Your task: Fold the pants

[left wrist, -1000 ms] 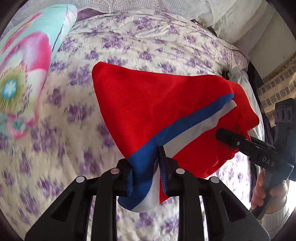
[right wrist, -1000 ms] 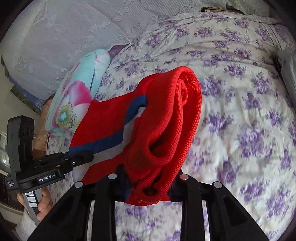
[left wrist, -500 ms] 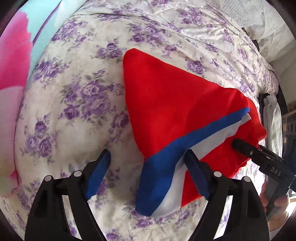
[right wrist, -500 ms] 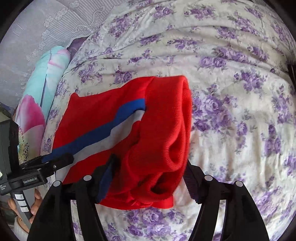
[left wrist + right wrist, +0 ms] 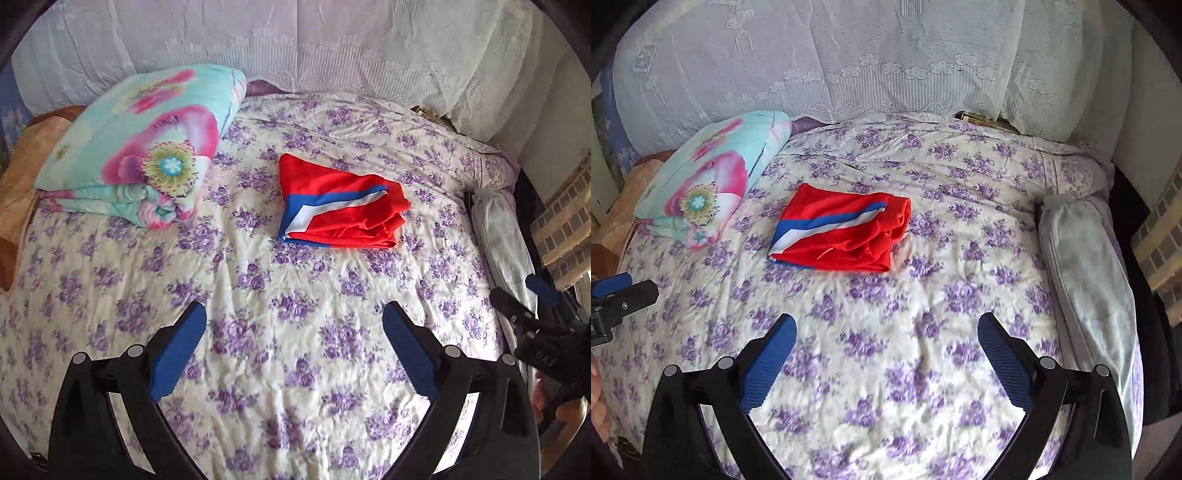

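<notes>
The red pants with a blue and white stripe lie folded in a compact bundle on the flowered bedspread, also seen in the right wrist view. My left gripper is open and empty, held back from the bundle above the near part of the bed. My right gripper is open and empty too, equally far back. The right gripper shows at the right edge of the left wrist view. The left gripper shows at the left edge of the right wrist view.
A folded turquoise and pink quilt lies at the bed's back left. A white lace curtain hangs behind the bed. A pale rolled bundle lies along the right edge of the bed.
Both grippers let go of the pants, opened wide and drew back. The folded pants now lie free on the bed.
</notes>
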`<action>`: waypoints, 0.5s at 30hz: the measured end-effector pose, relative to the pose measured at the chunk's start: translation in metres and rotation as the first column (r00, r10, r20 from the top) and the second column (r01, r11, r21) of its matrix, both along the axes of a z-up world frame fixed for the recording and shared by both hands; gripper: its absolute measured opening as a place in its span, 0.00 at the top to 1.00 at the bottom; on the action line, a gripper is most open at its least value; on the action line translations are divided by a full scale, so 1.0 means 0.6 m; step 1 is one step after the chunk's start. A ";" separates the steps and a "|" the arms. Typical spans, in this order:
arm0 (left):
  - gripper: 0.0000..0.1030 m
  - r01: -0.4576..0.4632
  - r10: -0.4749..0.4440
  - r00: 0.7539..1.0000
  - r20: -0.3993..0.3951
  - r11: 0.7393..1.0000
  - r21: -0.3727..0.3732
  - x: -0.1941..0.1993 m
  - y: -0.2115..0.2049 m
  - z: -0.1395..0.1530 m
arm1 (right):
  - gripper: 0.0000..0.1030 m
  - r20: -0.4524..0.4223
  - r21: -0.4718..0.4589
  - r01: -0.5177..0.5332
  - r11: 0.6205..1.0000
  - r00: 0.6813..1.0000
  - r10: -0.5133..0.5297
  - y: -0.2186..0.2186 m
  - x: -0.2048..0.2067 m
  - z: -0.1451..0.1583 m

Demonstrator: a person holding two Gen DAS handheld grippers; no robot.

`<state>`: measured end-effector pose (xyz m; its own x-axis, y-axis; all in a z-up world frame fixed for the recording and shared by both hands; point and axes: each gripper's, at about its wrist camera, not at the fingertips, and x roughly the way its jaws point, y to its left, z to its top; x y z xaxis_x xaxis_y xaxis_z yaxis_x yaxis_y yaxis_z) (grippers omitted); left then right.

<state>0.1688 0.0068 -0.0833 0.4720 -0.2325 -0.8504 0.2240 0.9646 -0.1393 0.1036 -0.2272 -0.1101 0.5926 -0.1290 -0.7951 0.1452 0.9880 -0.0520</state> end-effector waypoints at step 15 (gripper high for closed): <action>0.08 -0.041 0.010 0.969 0.248 0.992 0.120 -0.229 -0.023 0.197 | 0.04 0.075 0.089 -0.025 0.996 0.997 0.019 0.043 -0.177 0.090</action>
